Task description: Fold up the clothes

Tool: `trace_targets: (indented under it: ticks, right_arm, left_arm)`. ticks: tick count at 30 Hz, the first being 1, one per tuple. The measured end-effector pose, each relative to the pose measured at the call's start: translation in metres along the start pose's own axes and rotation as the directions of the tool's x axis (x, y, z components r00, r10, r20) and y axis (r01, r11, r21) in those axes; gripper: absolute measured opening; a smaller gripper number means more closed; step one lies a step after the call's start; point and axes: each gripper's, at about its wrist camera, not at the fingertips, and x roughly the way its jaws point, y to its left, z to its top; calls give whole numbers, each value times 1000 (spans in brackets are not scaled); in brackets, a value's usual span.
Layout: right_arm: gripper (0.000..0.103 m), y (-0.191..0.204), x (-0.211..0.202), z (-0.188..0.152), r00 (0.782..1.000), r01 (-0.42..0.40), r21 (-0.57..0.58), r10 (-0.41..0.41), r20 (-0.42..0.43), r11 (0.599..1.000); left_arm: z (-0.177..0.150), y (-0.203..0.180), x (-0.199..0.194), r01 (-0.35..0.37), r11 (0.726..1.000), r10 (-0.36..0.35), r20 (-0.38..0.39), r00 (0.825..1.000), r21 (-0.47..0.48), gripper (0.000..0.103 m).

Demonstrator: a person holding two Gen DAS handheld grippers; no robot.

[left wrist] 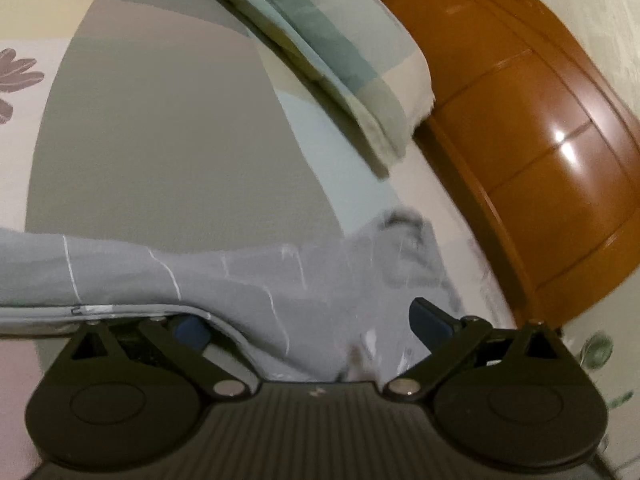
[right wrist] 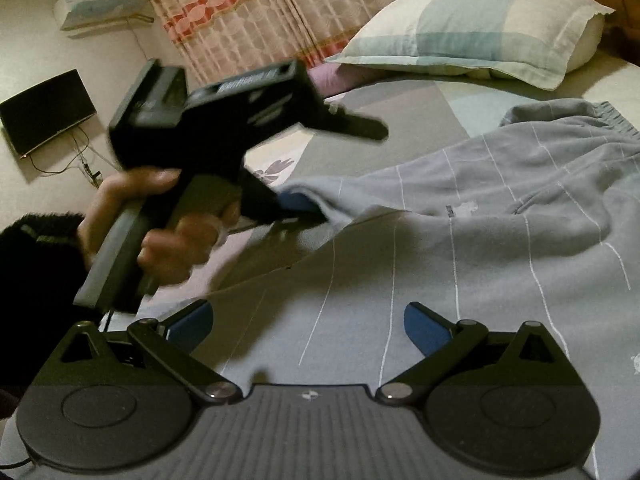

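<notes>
So the grey pants with thin white stripes [right wrist: 500, 216] are spread out on the bed [left wrist: 160, 140], waistband end up toward the checked pillow [right wrist: 472, 36] that sits against the wooden headboard [left wrist: 540, 140]. No baskets, drawers or boxes are in shot, so nothing is in a container; the pants just lie on the patchwork sheet. The left gripper [left wrist: 316, 320] has its blue pads spread wide, and cloth lies between them, with one fold draped over the left pad, but nothing is pinched. From the right wrist view you can see a hand [right wrist: 160, 224] holding that left tool low over the edge of the pants. The right gripper [right wrist: 308, 324] is also wide apart over the fabric, gripping nothing. Curtains [right wrist: 260, 12] and a wall-mounted TV [right wrist: 48, 112] are in the background.
</notes>
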Motion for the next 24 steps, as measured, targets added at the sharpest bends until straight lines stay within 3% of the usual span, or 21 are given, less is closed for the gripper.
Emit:
trace_targets:
  ticks: [3,7,14,20,24]
  right_arm:
    - [103,-1,-1,-1,1000,-2,4,2,5,1000]
    - [103,-1,1,-1,1000,6,-9,-5,6,1000]
    - [103,1,1,-1,1000,20,-30,-20,4,999]
    - [103,6,-1,2,999,43,-27,-43,-18,999]
    - [103,2,-11,13,998,49,17,-48,-33,999]
  left_arm:
    - [21,8,-1,12,999,-11,44,999,-40,98]
    - [48,8,4,-5,1000,7,75,997,-20,98]
    - [76,8,33,-58,998,57,57,997,17,98]
    - [74,6,39,-97,994,97,5,995,55,98]
    - [53,-5,21,-132,977,144,-60,988,169,98]
